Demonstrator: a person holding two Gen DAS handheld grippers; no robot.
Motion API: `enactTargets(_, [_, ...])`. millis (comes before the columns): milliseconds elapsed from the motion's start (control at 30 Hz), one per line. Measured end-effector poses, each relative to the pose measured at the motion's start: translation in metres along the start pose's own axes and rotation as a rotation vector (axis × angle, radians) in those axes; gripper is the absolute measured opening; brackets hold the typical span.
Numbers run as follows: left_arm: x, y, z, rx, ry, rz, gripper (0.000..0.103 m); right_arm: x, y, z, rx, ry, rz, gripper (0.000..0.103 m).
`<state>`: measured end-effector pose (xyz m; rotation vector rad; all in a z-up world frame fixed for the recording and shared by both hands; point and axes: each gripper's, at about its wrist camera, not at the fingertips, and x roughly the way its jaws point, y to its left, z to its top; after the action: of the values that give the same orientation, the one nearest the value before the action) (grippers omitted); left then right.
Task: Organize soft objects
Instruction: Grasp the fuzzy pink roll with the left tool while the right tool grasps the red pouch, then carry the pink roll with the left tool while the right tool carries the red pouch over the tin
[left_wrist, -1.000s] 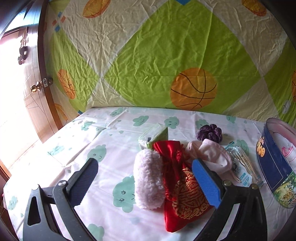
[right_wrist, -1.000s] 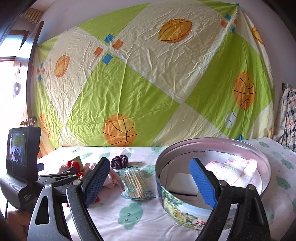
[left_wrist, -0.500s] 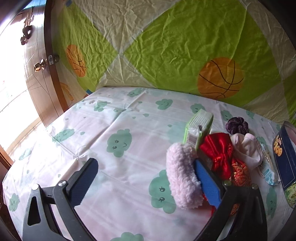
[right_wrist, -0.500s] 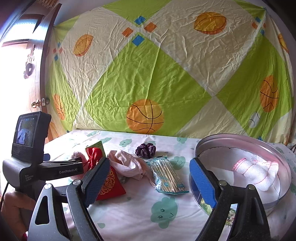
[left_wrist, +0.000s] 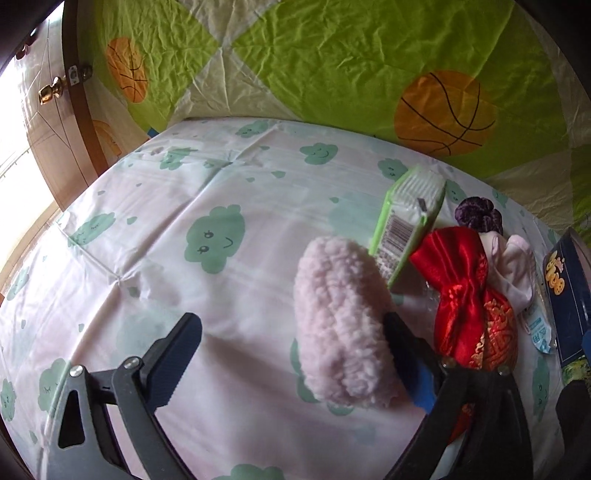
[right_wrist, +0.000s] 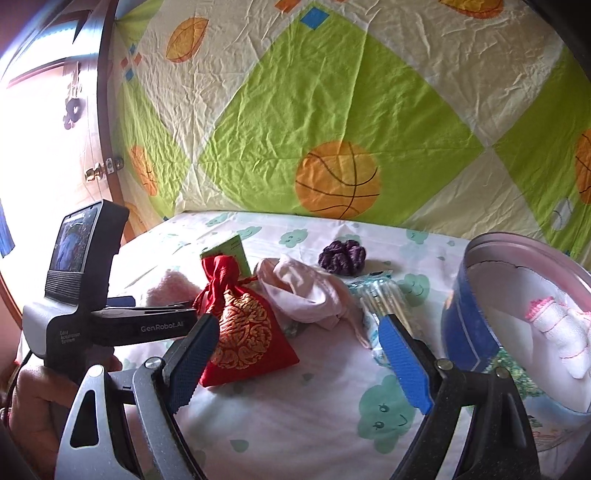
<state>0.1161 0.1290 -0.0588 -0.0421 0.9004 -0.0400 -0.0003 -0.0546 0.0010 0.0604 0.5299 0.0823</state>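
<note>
A fluffy pale-pink piece (left_wrist: 340, 325) lies on the cloud-print sheet. My left gripper (left_wrist: 291, 347) is open around it, and only its right finger touches the fluff. Beside the piece are a red and gold pouch (left_wrist: 469, 291), a pink cloth (left_wrist: 513, 266) and a purple scrunchie (left_wrist: 476, 216). My right gripper (right_wrist: 297, 343) is open and empty, low over the sheet in front of the red pouch (right_wrist: 243, 325), the pink cloth (right_wrist: 306, 291) and the scrunchie (right_wrist: 341, 256). A white towel with pink trim (right_wrist: 561, 332) lies in the round blue tin (right_wrist: 469, 325).
A green packet (left_wrist: 406, 221) leans behind the fluffy piece. A pack of cotton swabs (right_wrist: 380, 299) lies between the cloth and the tin. The left gripper's body (right_wrist: 110, 321) and a hand stand at the left. A patterned sheet hangs behind; a wooden door (left_wrist: 48, 122) is at far left.
The left gripper has swung left and dipped, so the fluffy piece now sits between its fingers. The right gripper has turned left, from facing the tin to facing the pile.
</note>
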Motion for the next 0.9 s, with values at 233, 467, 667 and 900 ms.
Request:
enactTargets(233, [-0.004, -0.018, -0.002, 0.075, -0.004, -0.079, 0.053, 0.031, 0.013, 0.002, 0.003, 0.111, 0.109, 0.09])
enactTargets(467, [-0.009, 0.005, 0.001, -0.033, -0.034, -0.158, 0.016, 0.046, 0.018, 0.003, 0.012, 0.167, 0.14, 0.089])
enactTargets(667, [-0.023, 0.024, 0.004, -0.107, -0.139, -0.068, 0.015, 0.064, 0.027, 0.008, 0.018, 0.19, 0.138, 0.089])
enactTargets(900, [-0.027, 0.032, 0.005, -0.123, -0.183, -0.043, 0.015, 0.098, 0.039, 0.005, 0.0, 0.329, 0.11, 0.049])
